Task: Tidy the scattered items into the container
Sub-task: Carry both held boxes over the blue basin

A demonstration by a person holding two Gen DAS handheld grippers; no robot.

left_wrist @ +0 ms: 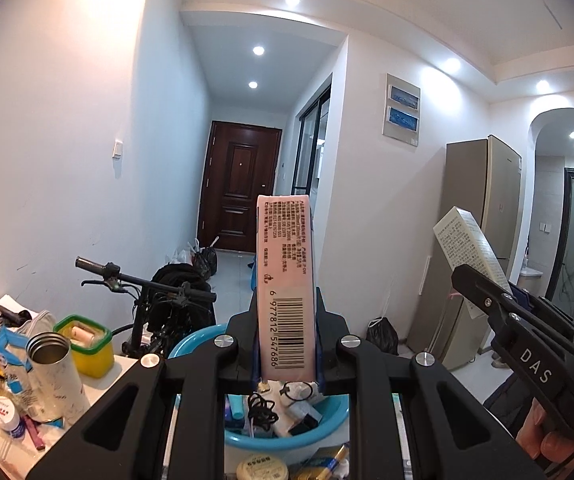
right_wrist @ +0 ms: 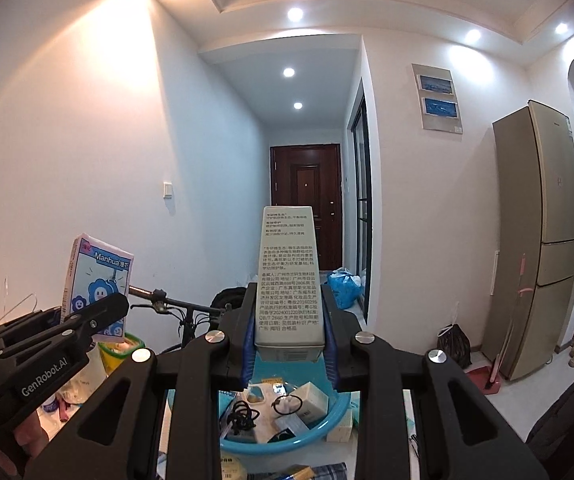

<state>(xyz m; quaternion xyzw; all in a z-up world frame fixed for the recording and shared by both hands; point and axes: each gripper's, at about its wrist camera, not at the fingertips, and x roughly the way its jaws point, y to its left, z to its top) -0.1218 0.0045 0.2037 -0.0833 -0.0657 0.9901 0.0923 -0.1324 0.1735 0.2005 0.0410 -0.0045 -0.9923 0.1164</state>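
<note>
My left gripper (left_wrist: 286, 336) is shut on a pink tissue pack (left_wrist: 285, 280) with a barcode, held upright above the blue basin (left_wrist: 287, 438). The pack's blue cartoon face shows in the right wrist view (right_wrist: 99, 276). My right gripper (right_wrist: 289, 332) is shut on a pale grey-green box (right_wrist: 289, 280) printed with text, also held upright over the basin (right_wrist: 283, 446). That box and gripper show at the right of the left wrist view (left_wrist: 469, 246). The basin holds hair ties, small boxes and other small items.
On the white table left of the basin stand a steel cup (left_wrist: 57, 376), a yellow tub with green rim (left_wrist: 87, 340), a pill bottle (left_wrist: 7, 416) and clutter. A round tin (left_wrist: 262, 468) lies in front of the basin. A bicycle (left_wrist: 147, 292) stands behind the table.
</note>
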